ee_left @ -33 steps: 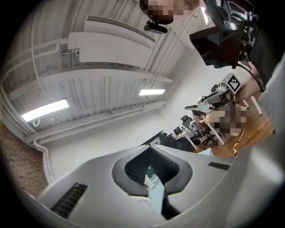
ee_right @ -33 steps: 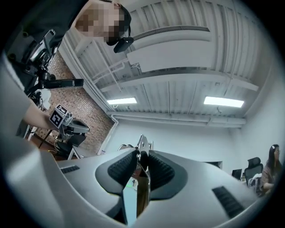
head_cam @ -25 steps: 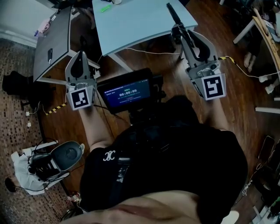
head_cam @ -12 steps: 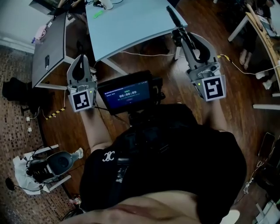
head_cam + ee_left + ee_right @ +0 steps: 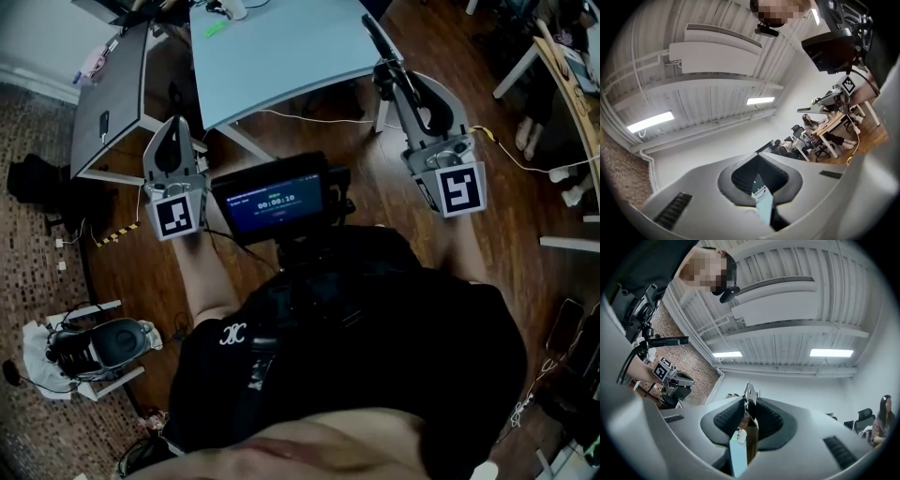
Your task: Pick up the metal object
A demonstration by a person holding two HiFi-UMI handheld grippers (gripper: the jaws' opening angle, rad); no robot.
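A dark, slim metal object point(image 5: 375, 39) sticks out forward from my right gripper point(image 5: 386, 71), which is shut on it above the near edge of the light blue table point(image 5: 281, 47). In the right gripper view the metal object's point(image 5: 749, 392) shiny tip pokes up between the ribbed pads point(image 5: 727, 417), and my right gripper point(image 5: 749, 403) tilts up toward the ceiling. My left gripper point(image 5: 172, 124) hangs over the wooden floor beside the table leg, its tips together with nothing in them. My left gripper point(image 5: 757, 158) is also angled upward in the left gripper view.
A grey table point(image 5: 112, 103) stands at the left. A lit screen point(image 5: 277, 202) sits on a rig at the person's chest. Cables run over the wooden floor, and a headset bundle point(image 5: 94, 345) lies at lower left. A wooden desk point(image 5: 572, 75) is at far right.
The tables and floor things have slid a little through the head view as the person moves. Both grippers keep their pose, and the right one still holds the metal object.
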